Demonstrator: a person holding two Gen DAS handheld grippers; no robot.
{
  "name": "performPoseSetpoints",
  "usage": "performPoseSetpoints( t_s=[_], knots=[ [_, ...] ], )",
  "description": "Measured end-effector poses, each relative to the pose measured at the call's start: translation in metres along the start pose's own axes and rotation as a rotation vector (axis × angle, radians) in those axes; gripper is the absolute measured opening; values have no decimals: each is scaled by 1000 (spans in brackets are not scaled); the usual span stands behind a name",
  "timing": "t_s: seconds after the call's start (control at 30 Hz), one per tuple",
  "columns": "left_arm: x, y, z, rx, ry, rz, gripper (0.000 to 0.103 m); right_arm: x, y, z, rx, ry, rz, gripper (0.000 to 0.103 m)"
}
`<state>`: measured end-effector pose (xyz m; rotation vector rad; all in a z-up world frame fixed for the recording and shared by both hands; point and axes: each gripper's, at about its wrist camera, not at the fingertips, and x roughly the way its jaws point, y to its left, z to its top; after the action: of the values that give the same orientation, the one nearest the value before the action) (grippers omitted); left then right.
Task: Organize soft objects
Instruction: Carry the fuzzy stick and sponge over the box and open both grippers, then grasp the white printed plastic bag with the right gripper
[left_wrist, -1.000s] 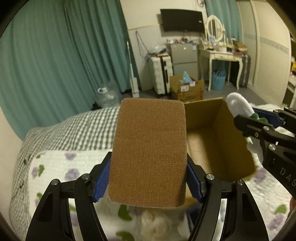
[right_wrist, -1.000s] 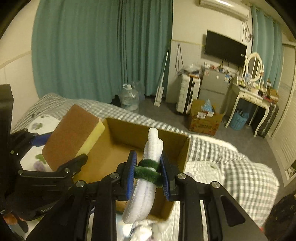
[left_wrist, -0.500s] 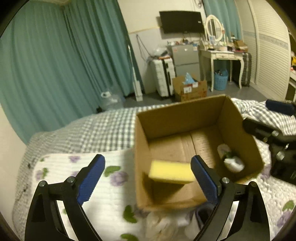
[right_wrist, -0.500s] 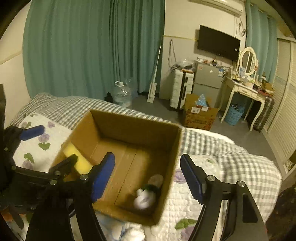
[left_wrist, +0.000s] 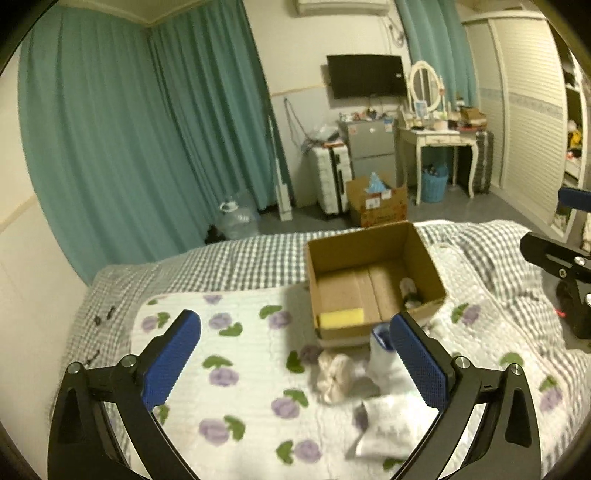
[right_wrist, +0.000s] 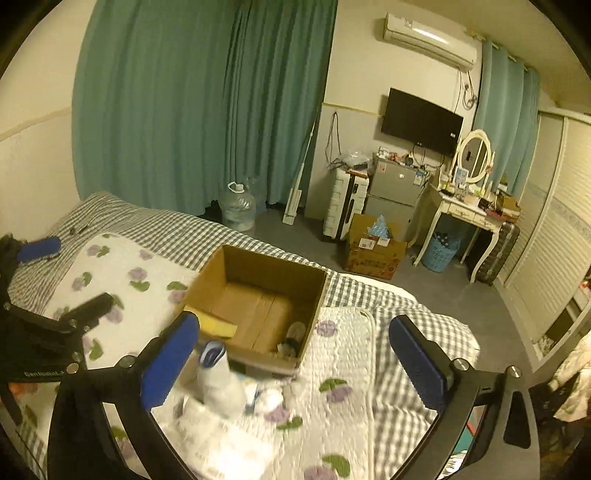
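Sponge (left_wrist: 341, 317) and roll already lie in the cardboard box (left_wrist: 424, 254); both hand-held grippers, left (left_wrist: 295, 363) and right (right_wrist: 291, 365), gape empty. Next, descend squarely over the cream cloth (left_wrist: 334, 374) on the bed beside the box.

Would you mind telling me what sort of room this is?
Most likely a bedroom: a bed with a grey checked sheet, a white dressing table with an oval mirror, and teal floor-length curtains.

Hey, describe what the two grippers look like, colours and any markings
Both grippers, left and right, have matte black angular frames with triangular cut-outs and silver screw heads at the joints. Each finger carries a long blue pad with a fine textured grid. Pale lettering on the left gripper's body is too blurred to read. No cables or sleeves show.
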<state>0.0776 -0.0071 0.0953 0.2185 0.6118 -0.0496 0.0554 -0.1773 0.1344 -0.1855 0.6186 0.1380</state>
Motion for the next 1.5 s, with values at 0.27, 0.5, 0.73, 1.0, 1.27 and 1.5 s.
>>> performPoseSetpoints(
  t_s=[0.27, 0.5, 0.73, 1.0, 1.27, 1.5],
  knots=[
    [-23, 1, -51, -44, 14, -25, 103, -25, 29, -41, -14, 32, 26, 103],
    [29, -7, -112, -87, 93, 3, 103, 42, 53, -110, 31, 147, 67, 103],
    [87, -10, -153, -116, 155, 44, 103, 121, 70, -161, 53, 238, 134, 103],
    [106, -13, -181, -75, 190, 48, 103, 172, 102, -218, 27, 386, 261, 103],
    [105, -21, -182, -41, 182, 62, 103, 184, 108, -233, -3, 427, 220, 89],
    [100, -20, -180, -48, 186, 68, 103, 144, 102, -221, -7, 340, 248, 35]
  ],
)
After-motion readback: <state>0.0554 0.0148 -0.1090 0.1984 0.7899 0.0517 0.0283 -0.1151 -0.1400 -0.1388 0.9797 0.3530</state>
